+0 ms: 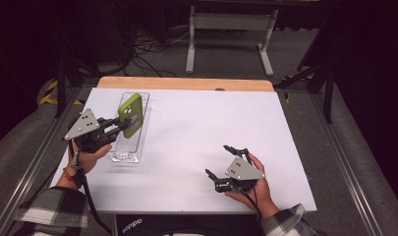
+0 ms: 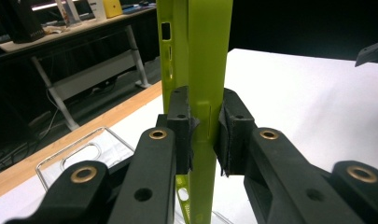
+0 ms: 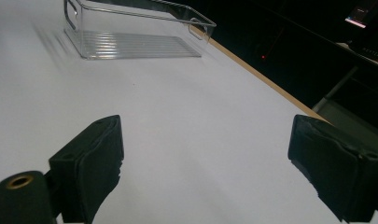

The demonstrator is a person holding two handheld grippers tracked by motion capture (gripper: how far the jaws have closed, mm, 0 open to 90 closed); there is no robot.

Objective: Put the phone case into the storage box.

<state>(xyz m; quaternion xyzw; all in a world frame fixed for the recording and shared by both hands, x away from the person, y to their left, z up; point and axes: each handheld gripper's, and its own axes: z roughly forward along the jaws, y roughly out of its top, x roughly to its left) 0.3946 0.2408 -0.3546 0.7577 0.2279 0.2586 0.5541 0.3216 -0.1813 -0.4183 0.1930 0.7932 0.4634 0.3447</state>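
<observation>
L gripper (image 2: 206,135) pinching green phone case (image 2: 203,56) edgewise btwn pads, R gripper (image 3: 205,168) spread, empty

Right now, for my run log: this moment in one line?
left gripper: shut on green phone case | above clear bin | right gripper: open, empty

White table (image 1: 196,132) (clear tray (image 1: 122,155) atop)

lime-green phone case (image 1: 131,115), white table (image 1: 196,128) (plaid sleeve (image 1: 54,206))
</observation>
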